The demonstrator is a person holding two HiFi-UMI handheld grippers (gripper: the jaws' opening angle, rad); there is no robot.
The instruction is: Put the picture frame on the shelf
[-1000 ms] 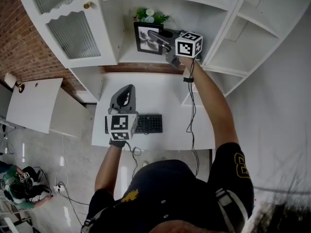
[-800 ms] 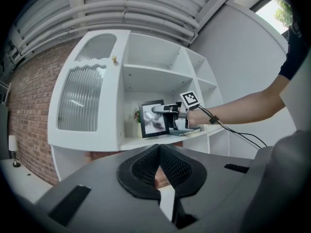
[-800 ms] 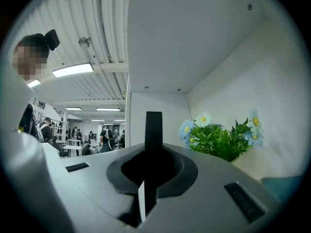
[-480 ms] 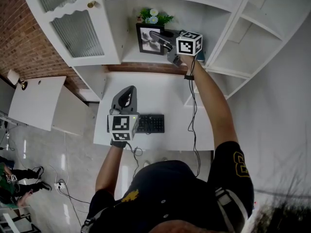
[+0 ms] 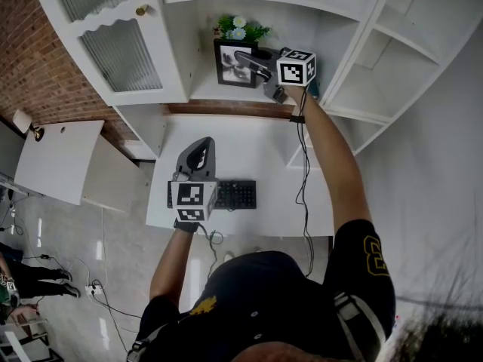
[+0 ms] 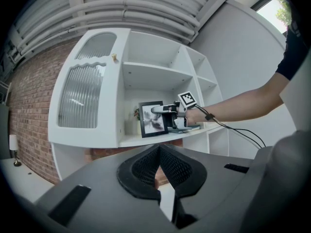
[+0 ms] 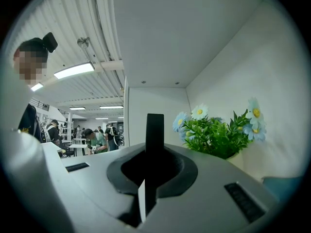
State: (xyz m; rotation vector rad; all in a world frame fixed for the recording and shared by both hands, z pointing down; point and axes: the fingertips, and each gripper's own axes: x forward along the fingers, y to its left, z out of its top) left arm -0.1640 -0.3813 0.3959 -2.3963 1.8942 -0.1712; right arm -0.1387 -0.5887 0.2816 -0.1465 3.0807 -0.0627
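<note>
Standing the picture frame [image 5: 227, 71] on the shelf [image 5: 207, 93], right gripper [image 5: 243, 56] pinching its edge; next it probably needs letting go gently. Left gripper [image 5: 198, 145] closed, empty.

Black picture frame [image 5: 228, 66] stands upright on the white shelf [image 5: 211, 93].

No full word can be read anywhere; the person's black sleeve [image 5: 367, 256] bears a yellow outlined figure, perhaps an 8 or a 3, partly folded away; a yellow emblem [image 5: 202, 304] on the shirt is too small to read; the left gripper [image 5: 204, 141] and right gripper [image 5: 243, 56] carry black-and-white square markers, patterns without letters; the key legends of the keyboard [image 5: 234, 194] on the desk are illegible.
</note>
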